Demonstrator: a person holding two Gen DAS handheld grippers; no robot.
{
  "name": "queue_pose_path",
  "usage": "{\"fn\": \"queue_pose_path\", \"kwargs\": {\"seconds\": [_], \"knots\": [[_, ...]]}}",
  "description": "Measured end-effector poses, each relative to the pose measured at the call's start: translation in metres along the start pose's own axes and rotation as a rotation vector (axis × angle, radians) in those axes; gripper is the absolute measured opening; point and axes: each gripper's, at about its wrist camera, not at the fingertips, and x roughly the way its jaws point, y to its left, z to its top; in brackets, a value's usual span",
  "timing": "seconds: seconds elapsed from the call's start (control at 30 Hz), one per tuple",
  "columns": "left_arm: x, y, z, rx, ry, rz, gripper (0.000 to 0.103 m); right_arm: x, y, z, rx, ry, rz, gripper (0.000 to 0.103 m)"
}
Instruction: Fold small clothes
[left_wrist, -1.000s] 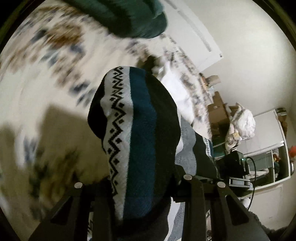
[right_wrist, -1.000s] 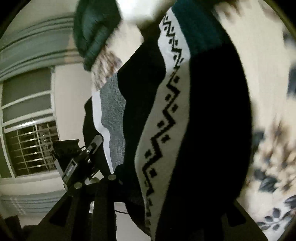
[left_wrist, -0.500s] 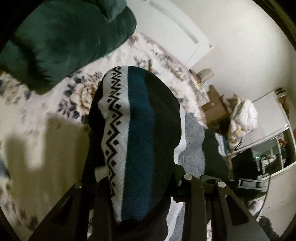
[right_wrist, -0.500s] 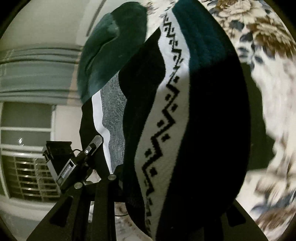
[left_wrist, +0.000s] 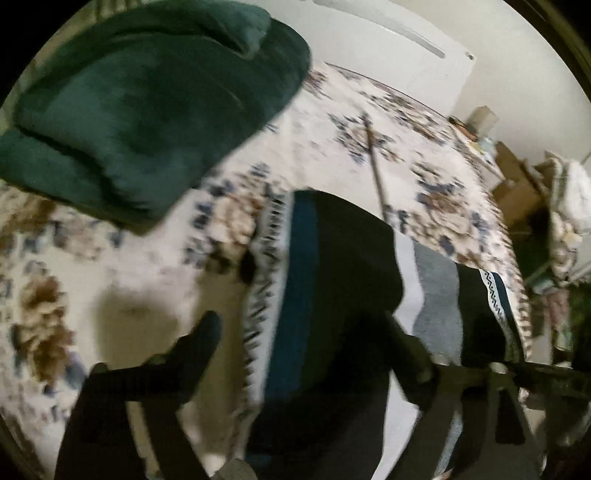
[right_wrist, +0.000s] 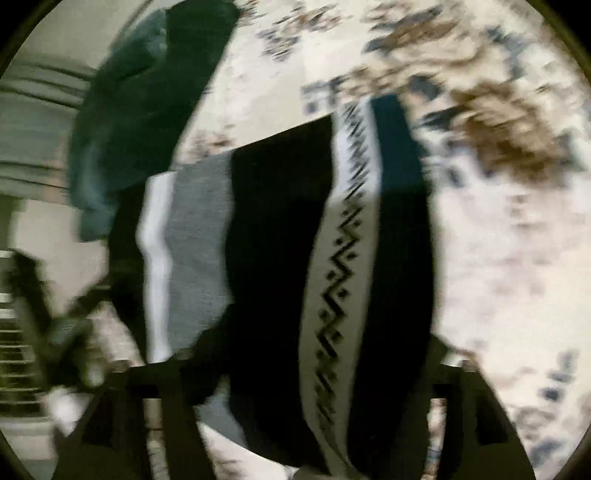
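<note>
The striped knit garment (left_wrist: 332, 295) lies across a bed with a floral bedspread (left_wrist: 424, 155), its bands running black, teal, white with a black zigzag, grey and white. In the left wrist view it fills the middle and the 5 o'clock part of the frame. The left gripper (left_wrist: 306, 354) has its jaws opening wide: one finger (left_wrist: 199, 343) stands clear on the bedspread at 8 o'clock, the other at 4 o'clock, with the garment between them but not pinched. A dark green cushion (left_wrist: 147, 103) sits at 10 o'clock, and cardboard boxes (left_wrist: 517, 184) stand past the bed's edge at 3 o'clock.

In the right wrist view the garment (right_wrist: 280, 258) spans the centre. The right gripper (right_wrist: 295, 369) has its jaws opening too, fingers spread to either side of the cloth. No brand, label or readable writing shows on anything; both views are blurred.
</note>
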Motion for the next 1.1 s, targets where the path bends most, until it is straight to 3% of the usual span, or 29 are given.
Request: {"fn": "queue_pose_path", "kwargs": {"seconds": [0.03,0.13,0.23,0.4,0.7,1.1], "knots": [[-0.002,0.0,-0.002,0.004,-0.005,0.022,0.097,-0.004,-0.004,-0.004,-0.01,-0.014,-0.042,0.093],[-0.015,-0.008,-0.012,0.041,-0.012,0.12,0.103,-0.021,-0.001,-0.027,-0.044,-0.073,-0.199,0.103],[-0.037,-0.021,-0.028,0.066,-0.031,0.162,0.103,-0.044,0.005,-0.061,-0.068,-0.152,-0.358,0.103],[-0.08,-0.039,-0.051,0.086,-0.058,0.189,0.103,-0.085,0.019,-0.117,-0.058,-0.279,-0.493,0.103],[-0.184,-0.07,-0.089,0.121,-0.119,0.188,0.103,-0.187,0.053,-0.205,-0.09,-0.402,-0.563,0.103],[-0.344,-0.102,-0.138,0.153,-0.227,0.178,0.103,-0.341,0.1,-0.325,-0.112,-0.57,-0.555,0.103]]}}
